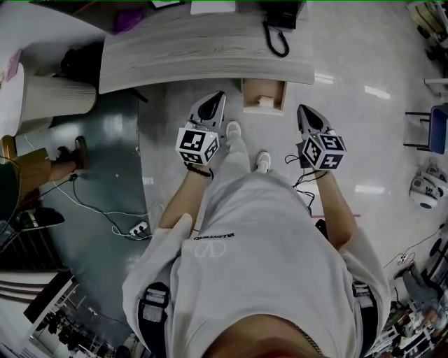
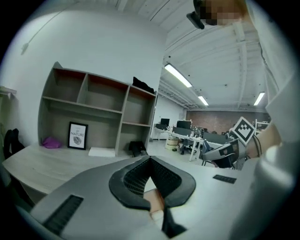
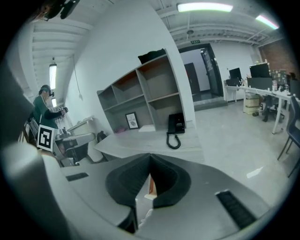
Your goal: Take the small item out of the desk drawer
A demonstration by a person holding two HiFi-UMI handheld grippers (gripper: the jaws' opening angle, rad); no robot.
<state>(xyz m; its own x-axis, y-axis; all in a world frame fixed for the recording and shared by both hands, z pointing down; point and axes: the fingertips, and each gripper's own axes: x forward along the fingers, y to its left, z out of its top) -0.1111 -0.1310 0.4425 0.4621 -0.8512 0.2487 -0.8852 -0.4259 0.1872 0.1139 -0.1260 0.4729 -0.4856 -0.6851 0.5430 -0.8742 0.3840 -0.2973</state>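
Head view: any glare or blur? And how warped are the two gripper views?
Head view: sharp on the desk, glare patches on the glossy floor, edges bent. Left gripper view: strong fisheye with black corners, shelf bowed, ceiling lights blown out. Right gripper view: same fisheye vignette, ceiling light overexposed, phone in focus.

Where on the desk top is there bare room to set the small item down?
Bare: the desk top's wide middle and front strip, from its left end to the telephone. Crowded: the back edge, with a purple item, a white sheet and the telephone. The open drawer juts out below the front edge.
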